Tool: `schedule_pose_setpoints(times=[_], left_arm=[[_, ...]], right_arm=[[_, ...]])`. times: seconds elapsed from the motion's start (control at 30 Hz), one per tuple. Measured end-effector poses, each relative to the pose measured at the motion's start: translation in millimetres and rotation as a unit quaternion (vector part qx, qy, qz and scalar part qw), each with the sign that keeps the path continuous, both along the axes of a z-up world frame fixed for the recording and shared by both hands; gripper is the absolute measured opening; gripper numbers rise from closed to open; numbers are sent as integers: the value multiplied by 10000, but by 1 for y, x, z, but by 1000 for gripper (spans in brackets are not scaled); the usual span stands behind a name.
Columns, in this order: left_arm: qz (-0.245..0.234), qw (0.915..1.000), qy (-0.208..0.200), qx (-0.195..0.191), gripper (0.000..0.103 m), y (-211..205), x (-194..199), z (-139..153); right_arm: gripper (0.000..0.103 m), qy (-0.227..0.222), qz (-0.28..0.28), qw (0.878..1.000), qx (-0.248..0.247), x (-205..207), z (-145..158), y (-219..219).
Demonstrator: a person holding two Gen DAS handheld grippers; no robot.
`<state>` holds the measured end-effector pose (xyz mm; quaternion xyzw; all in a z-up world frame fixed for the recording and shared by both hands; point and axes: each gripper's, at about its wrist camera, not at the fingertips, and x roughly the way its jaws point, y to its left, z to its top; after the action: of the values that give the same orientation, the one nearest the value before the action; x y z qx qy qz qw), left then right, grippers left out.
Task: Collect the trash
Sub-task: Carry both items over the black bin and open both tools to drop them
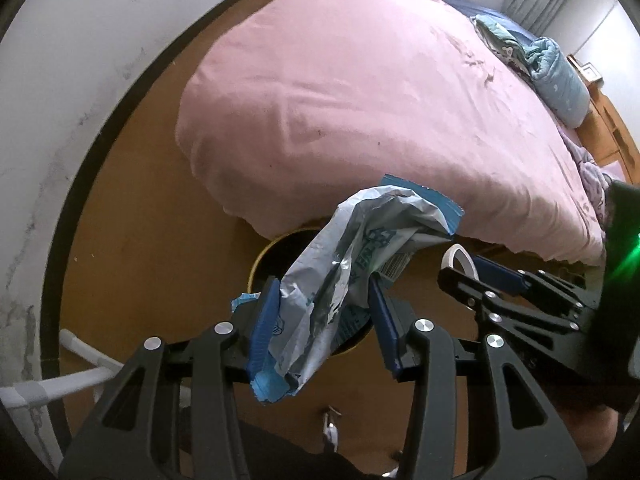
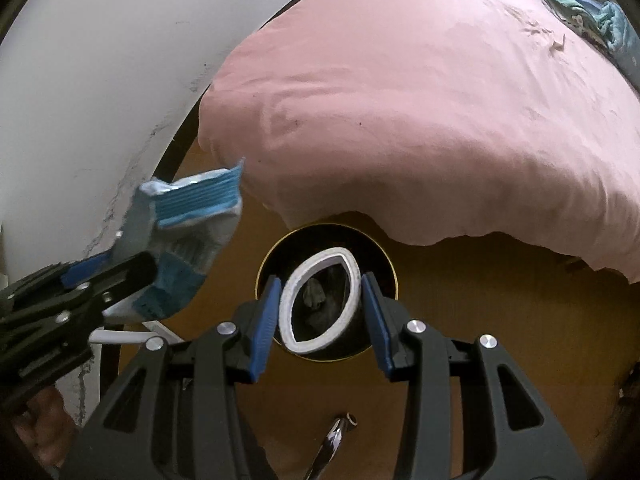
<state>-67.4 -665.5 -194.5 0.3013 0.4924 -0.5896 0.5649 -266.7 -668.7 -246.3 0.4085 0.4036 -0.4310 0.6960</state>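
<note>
Both hand-held grippers (image 1: 324,320) (image 2: 320,312) hover above bin (image 2: 386,256), loaded

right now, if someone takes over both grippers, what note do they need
Left gripper: shut on the wrapper, a crumpled blue and silver one, held over the bin.
Right gripper: shut on the ring, a squashed white one, right above the bin's mouth.
The bin stands on the floor by the corner of the bed; something dark already lies inside.
Done: both pieces picked up and brought to the bin.
Left: open the fingers and drop each in. A small shiny thing lies on the floor nearer you; it may be trash.
</note>
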Motion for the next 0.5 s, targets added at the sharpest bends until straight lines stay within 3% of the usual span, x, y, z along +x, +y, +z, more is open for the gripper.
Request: schedule_pose_setpoints(times=[0.17,0.5], left_arm=[[131,9998,137,29,65,-5,2,-2],[211,9996,187,-75,68,1,2,9]], right_arm=[[41,-35,18,10000,-3,3,5,2],[42,1,105,9999,-15,7,1,3]])
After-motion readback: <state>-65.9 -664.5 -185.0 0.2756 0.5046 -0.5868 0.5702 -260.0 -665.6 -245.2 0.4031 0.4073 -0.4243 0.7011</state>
